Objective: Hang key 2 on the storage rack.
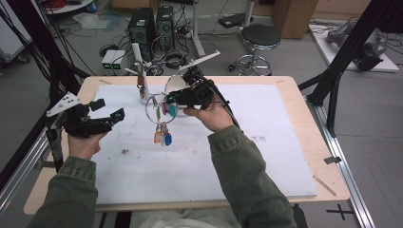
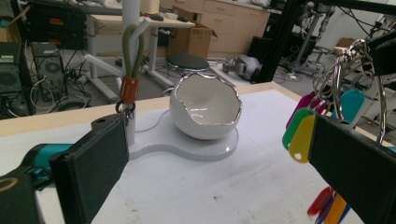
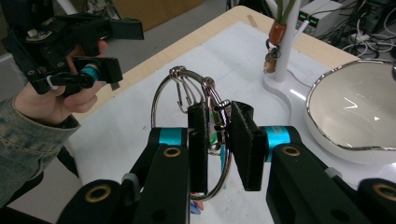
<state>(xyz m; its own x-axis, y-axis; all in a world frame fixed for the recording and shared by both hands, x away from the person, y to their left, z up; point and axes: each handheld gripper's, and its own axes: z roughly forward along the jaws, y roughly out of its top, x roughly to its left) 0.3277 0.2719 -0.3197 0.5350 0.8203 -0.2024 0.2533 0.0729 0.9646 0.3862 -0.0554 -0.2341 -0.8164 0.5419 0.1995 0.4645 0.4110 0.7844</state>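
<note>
The key ring [image 3: 187, 135], a big steel loop with carabiner clips and coloured plastic tags, hangs above the white mat [image 1: 266, 156], near the middle of the table and just in front of the bowl. The right gripper [image 3: 219, 142] has it: the right gripper view shows the two black pads nearly closed, pinching a clip and the wire of the ring between them. The high view shows what that close look cuts off, the tags dangling below the ring: green, pink and teal close under the jaws, then an orange and a blue one lower down. The left gripper view adds a yellow tag [image 2: 302, 140] beside the green one, with red, purple and orange tips further down.

The left gripper [image 1: 102, 116] is held well apart at the table's left side, its jaws spread wide with nothing between them.

One white, silver-rimmed bowl [image 2: 205, 106] with a jagged edge sits on a white base [image 2: 187, 151], and one white post [image 2: 131, 70] rises from that same base, carrying a green loop with a brown leather collar [image 2: 129, 89].
</note>
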